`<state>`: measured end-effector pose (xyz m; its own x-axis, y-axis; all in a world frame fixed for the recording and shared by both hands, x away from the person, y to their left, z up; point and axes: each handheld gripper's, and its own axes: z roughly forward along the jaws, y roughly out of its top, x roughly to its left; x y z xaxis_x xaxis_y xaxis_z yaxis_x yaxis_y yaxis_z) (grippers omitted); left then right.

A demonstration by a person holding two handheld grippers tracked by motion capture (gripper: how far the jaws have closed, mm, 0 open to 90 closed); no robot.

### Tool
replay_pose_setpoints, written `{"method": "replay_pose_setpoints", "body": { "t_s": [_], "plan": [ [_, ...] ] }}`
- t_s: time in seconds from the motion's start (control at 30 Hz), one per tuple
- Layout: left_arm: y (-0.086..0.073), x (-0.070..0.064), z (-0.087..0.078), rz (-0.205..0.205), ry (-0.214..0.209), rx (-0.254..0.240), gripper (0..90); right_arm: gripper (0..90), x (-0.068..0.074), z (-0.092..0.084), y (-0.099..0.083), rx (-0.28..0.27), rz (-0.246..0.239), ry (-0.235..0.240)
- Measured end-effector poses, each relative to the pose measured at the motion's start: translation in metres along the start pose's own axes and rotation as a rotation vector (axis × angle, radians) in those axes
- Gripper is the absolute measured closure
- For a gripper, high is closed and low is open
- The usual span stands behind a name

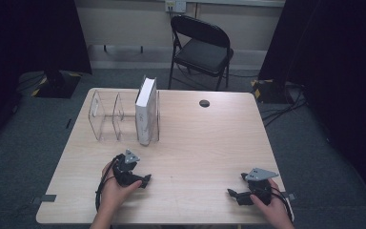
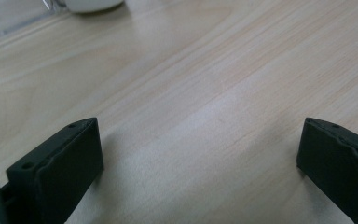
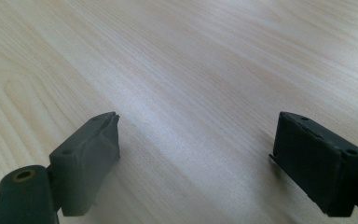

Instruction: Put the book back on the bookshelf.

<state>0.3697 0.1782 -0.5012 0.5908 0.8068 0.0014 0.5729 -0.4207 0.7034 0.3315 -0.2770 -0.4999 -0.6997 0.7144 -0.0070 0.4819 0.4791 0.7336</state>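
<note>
A white book (image 1: 146, 110) stands upright in the right-hand slot of a clear acrylic rack (image 1: 106, 116) at the back left of the wooden table (image 1: 209, 143). My left gripper (image 1: 145, 181) rests on the table in front of the rack, a hand's width from the book, with its jaws pointing right. In the left gripper view it (image 2: 200, 140) stands open over bare wood, with the book's lower edge (image 2: 93, 4) at the top. My right gripper (image 1: 232, 193) lies near the front right corner. Its jaws (image 3: 198, 135) are wide apart, with nothing between them.
A black folding chair (image 1: 202, 50) stands behind the table. A dark cable hole (image 1: 204, 103) sits near the table's far edge. Dark curtains hang at both sides. Cables run over the floor at the right (image 1: 279, 112).
</note>
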Motion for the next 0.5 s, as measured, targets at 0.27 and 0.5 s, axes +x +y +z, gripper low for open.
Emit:
{"method": "replay_pose_setpoints", "body": {
  "t_s": [0.27,0.5],
  "plan": [
    [-0.0008,0.0003,0.0004,0.002,-0.002,-0.012,0.0,13.8,0.0001,0.0,0.0,0.0,0.001,0.0],
    [-0.0009,0.0003,0.0005,0.002,0.0,-0.013,0.0,13.8,0.0001,0.0,0.0,0.0,0.0,0.0]
  ]
}}
